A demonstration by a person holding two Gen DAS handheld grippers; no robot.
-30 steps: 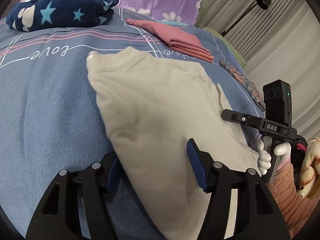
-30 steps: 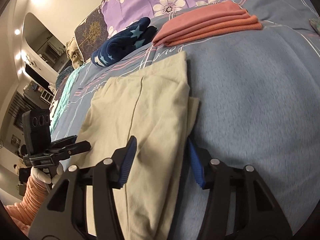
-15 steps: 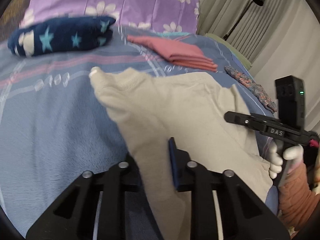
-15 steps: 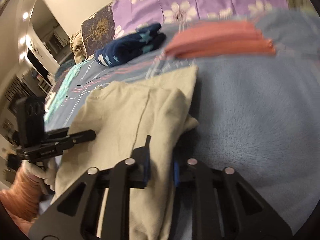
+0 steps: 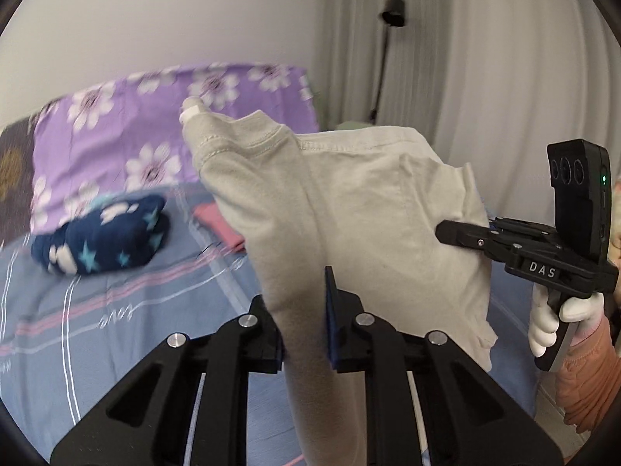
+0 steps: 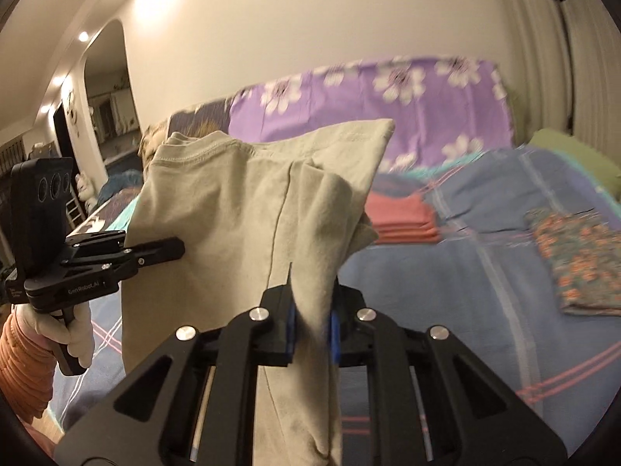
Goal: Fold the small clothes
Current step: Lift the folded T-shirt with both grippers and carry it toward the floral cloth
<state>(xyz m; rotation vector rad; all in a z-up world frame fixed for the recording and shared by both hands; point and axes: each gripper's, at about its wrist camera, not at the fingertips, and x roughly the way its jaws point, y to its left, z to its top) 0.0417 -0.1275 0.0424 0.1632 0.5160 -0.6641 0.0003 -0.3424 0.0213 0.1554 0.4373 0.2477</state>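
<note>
A beige folded garment (image 5: 361,209) hangs in the air above the blue bed, held at both near corners. My left gripper (image 5: 304,324) is shut on its left edge. My right gripper (image 6: 310,320) is shut on its right edge. The garment (image 6: 248,209) rises up and away from both grippers, its collar end on top. The right gripper also shows in the left wrist view (image 5: 465,233), pinching the cloth from the side. The left gripper also shows in the right wrist view (image 6: 159,252).
On the blue bedspread (image 5: 116,310) lie a navy star-print bundle (image 5: 104,237), a folded pink stack (image 6: 403,217) and a floral cloth (image 6: 578,256). A purple flowered headboard cover (image 6: 407,101) stands behind. Curtains and a floor lamp (image 5: 392,11) are at the right.
Both grippers closed on the beige garment's near corners, then lifted it off the bed. It lay flat a second ago and now hangs in the air.
</note>
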